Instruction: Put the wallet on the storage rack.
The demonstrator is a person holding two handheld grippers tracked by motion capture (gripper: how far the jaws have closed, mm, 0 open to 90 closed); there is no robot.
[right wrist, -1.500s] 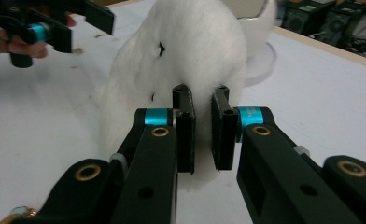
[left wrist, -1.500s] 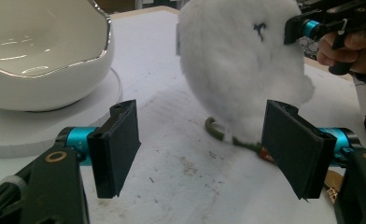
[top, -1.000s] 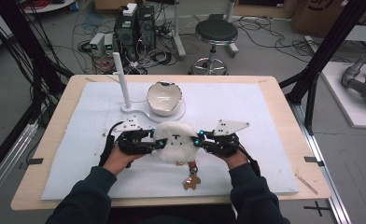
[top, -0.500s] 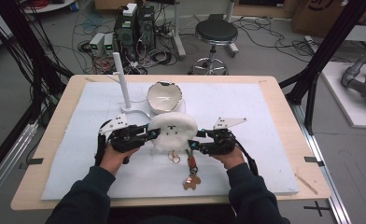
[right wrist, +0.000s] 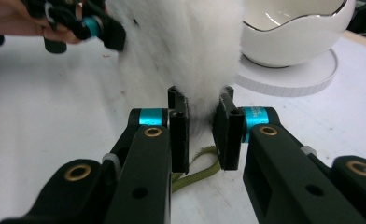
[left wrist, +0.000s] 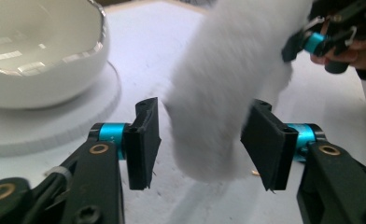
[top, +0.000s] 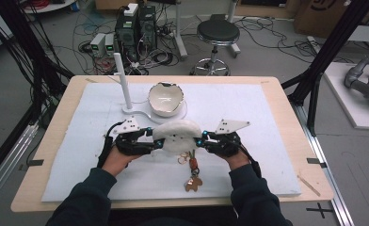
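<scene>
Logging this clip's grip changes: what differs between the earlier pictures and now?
The left tongs have just been opening and now stand apart around the white fluffy pouch, not pressing it. The right tongs have just been closing and now pinch its other end. The white egg-shaped ceramic bowl, white post and keyring stayed put.

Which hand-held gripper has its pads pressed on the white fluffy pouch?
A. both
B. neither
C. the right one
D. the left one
C: in the right gripper view the right hand-held gripper pinches the white fluffy pouch, while in the left gripper view the left hand-held gripper stands open around it, with gaps at its pads.
</scene>
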